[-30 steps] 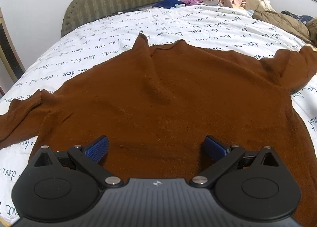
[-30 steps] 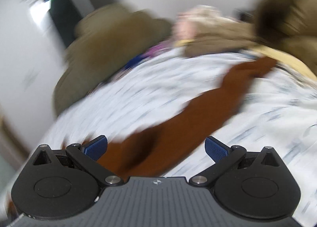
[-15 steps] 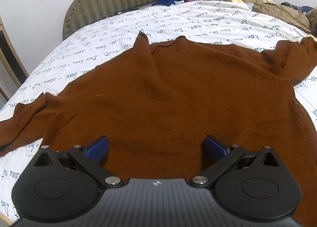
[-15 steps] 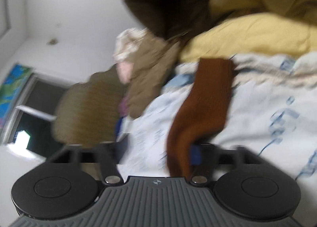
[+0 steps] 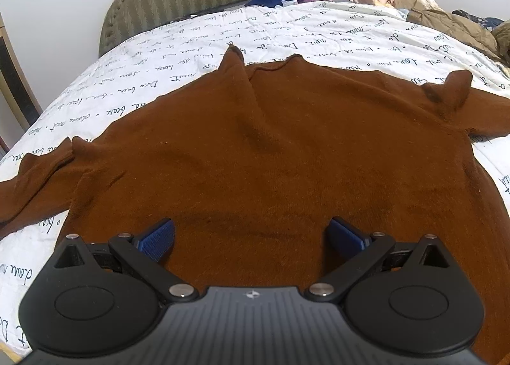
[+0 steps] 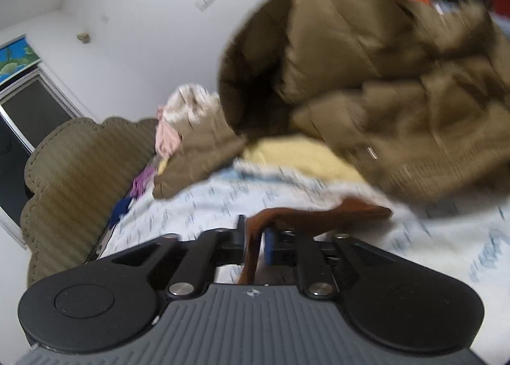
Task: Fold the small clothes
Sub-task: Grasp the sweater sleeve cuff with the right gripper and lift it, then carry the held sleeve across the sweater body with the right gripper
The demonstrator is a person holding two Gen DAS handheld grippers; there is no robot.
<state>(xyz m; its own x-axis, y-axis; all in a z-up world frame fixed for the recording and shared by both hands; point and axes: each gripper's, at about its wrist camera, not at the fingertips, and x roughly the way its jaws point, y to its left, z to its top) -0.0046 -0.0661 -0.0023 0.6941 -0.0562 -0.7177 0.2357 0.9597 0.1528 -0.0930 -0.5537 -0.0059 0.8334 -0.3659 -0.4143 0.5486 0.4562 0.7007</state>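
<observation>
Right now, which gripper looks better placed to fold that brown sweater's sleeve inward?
Probably the right gripper: it is shut on the brown sweater's sleeve. The left gripper hangs open over the sweater's body, holding nothing.

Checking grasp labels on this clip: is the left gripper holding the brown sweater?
No. The left gripper has its jaws wide apart above the brown sweater, with no cloth pinched between them.
</observation>
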